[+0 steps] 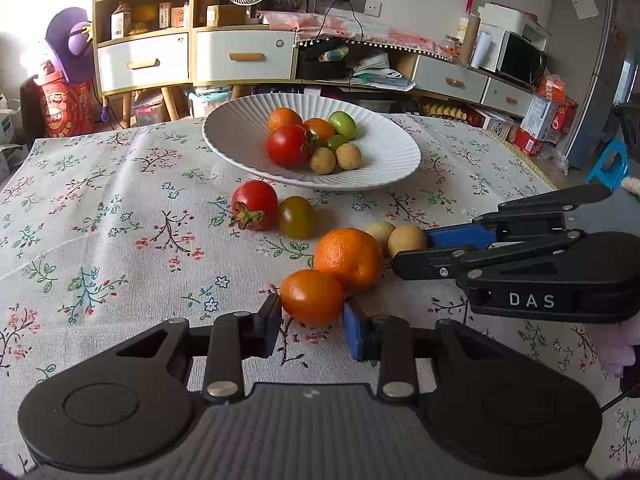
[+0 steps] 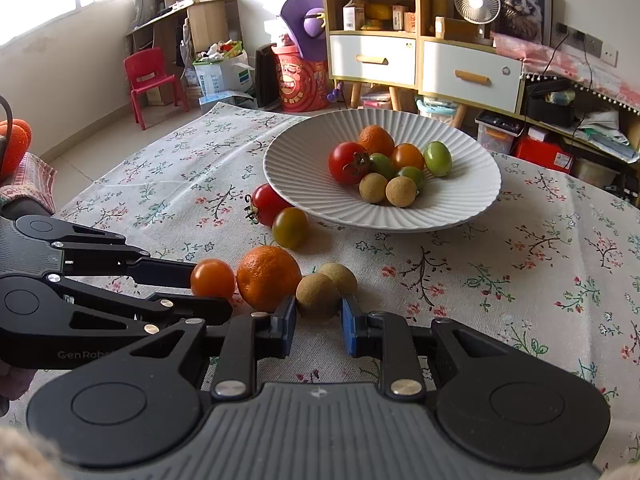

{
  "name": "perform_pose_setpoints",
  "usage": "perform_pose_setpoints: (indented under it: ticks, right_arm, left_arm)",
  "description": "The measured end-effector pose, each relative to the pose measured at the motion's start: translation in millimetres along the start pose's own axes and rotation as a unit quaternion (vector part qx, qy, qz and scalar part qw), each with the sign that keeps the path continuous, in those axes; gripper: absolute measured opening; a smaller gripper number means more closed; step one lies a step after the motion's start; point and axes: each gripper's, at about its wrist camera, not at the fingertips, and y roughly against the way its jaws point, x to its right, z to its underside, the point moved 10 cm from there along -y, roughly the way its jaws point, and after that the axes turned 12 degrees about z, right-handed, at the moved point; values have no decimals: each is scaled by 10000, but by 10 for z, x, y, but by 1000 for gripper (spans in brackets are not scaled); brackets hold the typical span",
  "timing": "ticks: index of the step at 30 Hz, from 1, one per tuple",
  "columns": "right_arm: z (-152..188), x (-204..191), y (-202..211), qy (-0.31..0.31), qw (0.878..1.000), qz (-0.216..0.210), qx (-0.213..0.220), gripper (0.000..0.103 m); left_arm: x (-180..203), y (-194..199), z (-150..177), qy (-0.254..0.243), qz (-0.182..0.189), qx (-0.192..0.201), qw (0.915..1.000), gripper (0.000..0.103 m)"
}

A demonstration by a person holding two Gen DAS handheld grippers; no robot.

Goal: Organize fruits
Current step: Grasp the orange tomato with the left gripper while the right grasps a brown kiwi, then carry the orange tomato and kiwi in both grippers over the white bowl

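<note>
1. On the tabletop (image 1: 100, 216), near its front edge, the left claw (image 1: 311, 322) is closed narrow on an orange tomato (image 1: 311, 297), its pads pressing the fruit's two sides; the tomato still sits on the cloth.
2. Just beside it, the right claw (image 2: 319, 322) grips a longan (image 2: 318, 295) the same way, with a second longan (image 2: 340, 276) touching behind.
3. The tomato is probably light, smooth and thin-skinned: a gentle squeeze across the widest part suits it, since it may slip or bruise. The longan looks small, firm and rough-shelled, so it should hold more easily.
4. An orange (image 1: 349, 260) sits between the two held fruits, touching the tomato and near the longans; lifting either fruit may nudge it and set it rolling.
5. Farther back, a red tomato (image 1: 255, 205) and a dark green tomato (image 1: 297, 217) lie touching, just before the plate (image 1: 232, 136).
6. The plate already holds several fruits in a cluster; its left half is bare, the likeliest spot to set things down.
7. The two claws work close together, so they could bump.
</note>
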Motion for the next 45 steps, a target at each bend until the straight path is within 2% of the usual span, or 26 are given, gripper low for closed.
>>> perform_pose_setpoints:
  ticks: [11,18,23,27,35,45]
  right_arm:
    - [-77,36,113,-53,10000,15,4,22]
    - [-211,135,158,-183,9996,85,200,22]
    - [-319,254,122,-254,9990,203,320,22]
    - [-411,394,59,-242,9982,346,416,22]
    - [-561,658,-101,-331,9971,407,550,22]
    - [-632,767,-373,-281,9978,318,517,22]
  left_arm:
    - [78,94,-91,73,125,18,9999,27]
    - [164,163,-287,176,179,296,9992,27]
    - [256,188,-468,42,135,489,9987,27]
    - [273,72,-566,-35,129,455,9989,27]
    - [226,-261,-812,256,239,478,9982,27]
    - [122,-564,-837,438,260,334,9981,27]
